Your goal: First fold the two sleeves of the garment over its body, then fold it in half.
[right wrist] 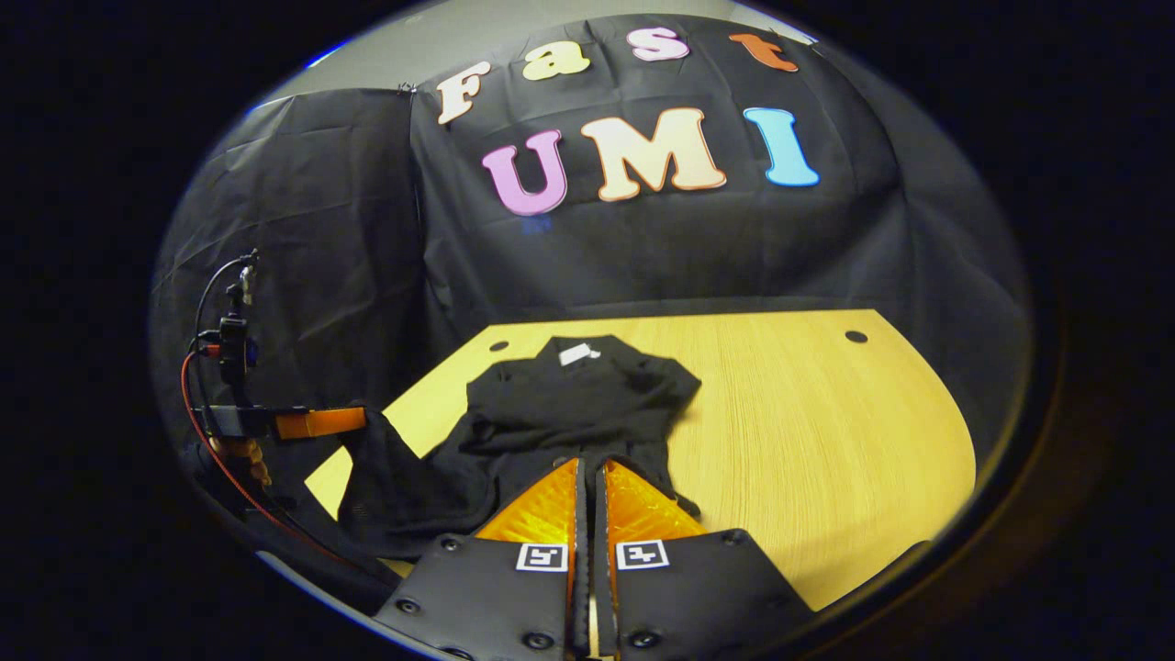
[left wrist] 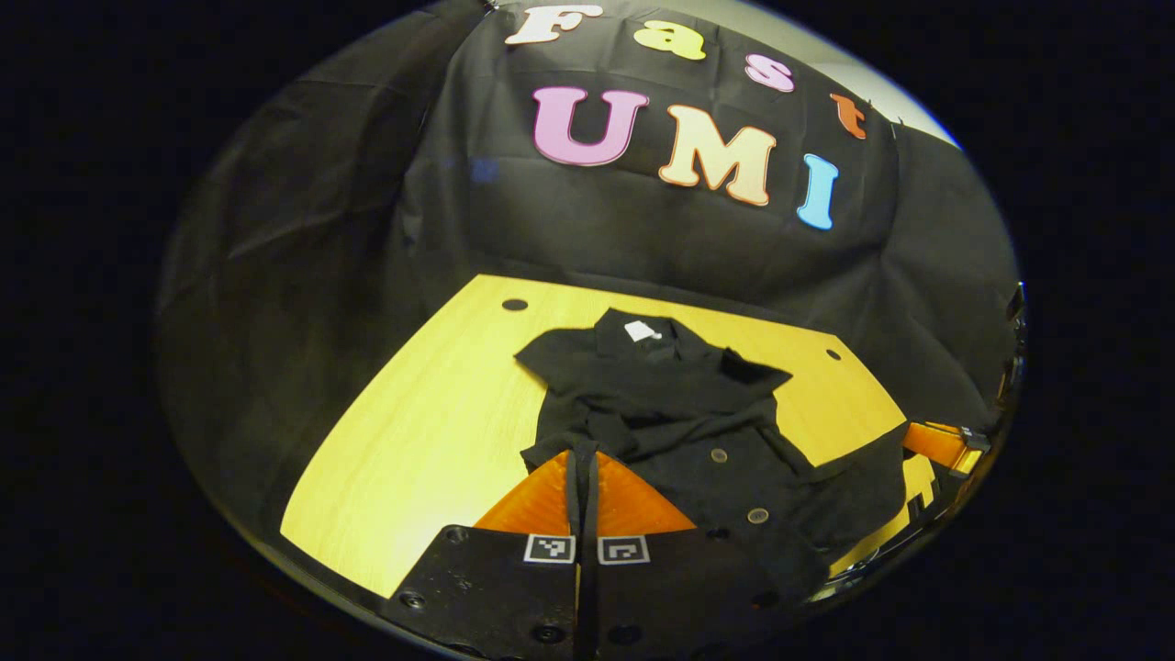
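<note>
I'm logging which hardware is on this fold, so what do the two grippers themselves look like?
Both match: each gripper, left and right, has two orange, ribbed, wedge-shaped fingers on black bolted plates, with a small square black-and-white marker at each finger's base. In the right gripper view, the left gripper shows side-on: an orange finger on a black body, with red and black cables looping off it.

The table (left wrist: 431, 413) has a yellow wood-grain top with round holes near its far corners. A black garment (left wrist: 661, 404) lies directly on it, collar toward the far edge, its near hem lifted off the surface.
</note>
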